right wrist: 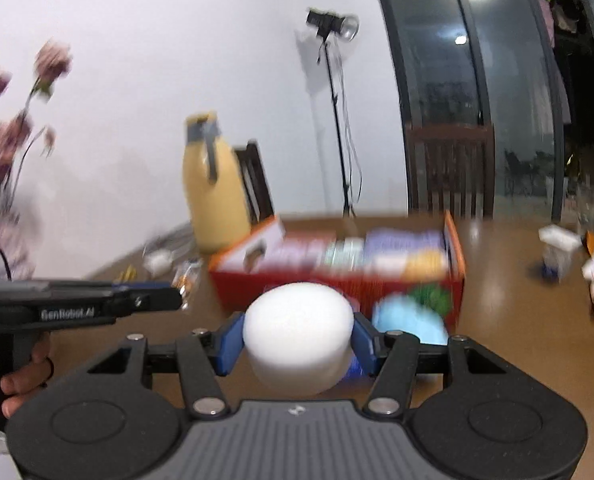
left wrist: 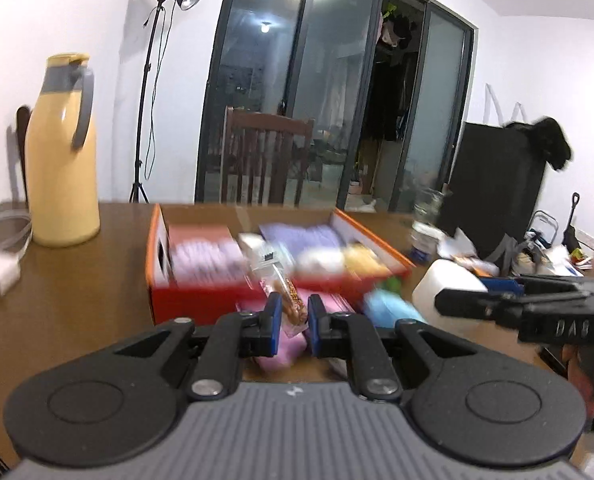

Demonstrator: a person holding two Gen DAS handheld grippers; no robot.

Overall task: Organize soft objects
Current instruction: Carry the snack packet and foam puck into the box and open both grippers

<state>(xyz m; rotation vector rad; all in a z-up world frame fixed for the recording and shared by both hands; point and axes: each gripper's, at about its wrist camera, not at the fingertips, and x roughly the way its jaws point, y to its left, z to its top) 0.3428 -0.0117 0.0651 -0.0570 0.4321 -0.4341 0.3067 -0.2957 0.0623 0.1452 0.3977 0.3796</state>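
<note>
My left gripper [left wrist: 295,312] is shut on a clear snack packet [left wrist: 291,300] with brown pieces inside, held up in front of an orange-red box [left wrist: 201,300]. The box holds several soft folded items in lilac, white and yellow. My right gripper [right wrist: 297,336] is shut on a white foam cylinder [right wrist: 297,332], lifted above the table before the same box [right wrist: 237,292]. A pink soft item [left wrist: 289,352] and a blue one [left wrist: 389,308] lie on the table in front of the box. The blue item [right wrist: 409,320] and a green one [right wrist: 433,296] also show beside the foam.
A yellow thermos jug [left wrist: 63,152] stands on the brown table at the back left, with a white charger and cable [left wrist: 1,272] beside it. A wooden chair [left wrist: 265,156] stands behind the table. Small packets and a jar [right wrist: 557,248] clutter the right side.
</note>
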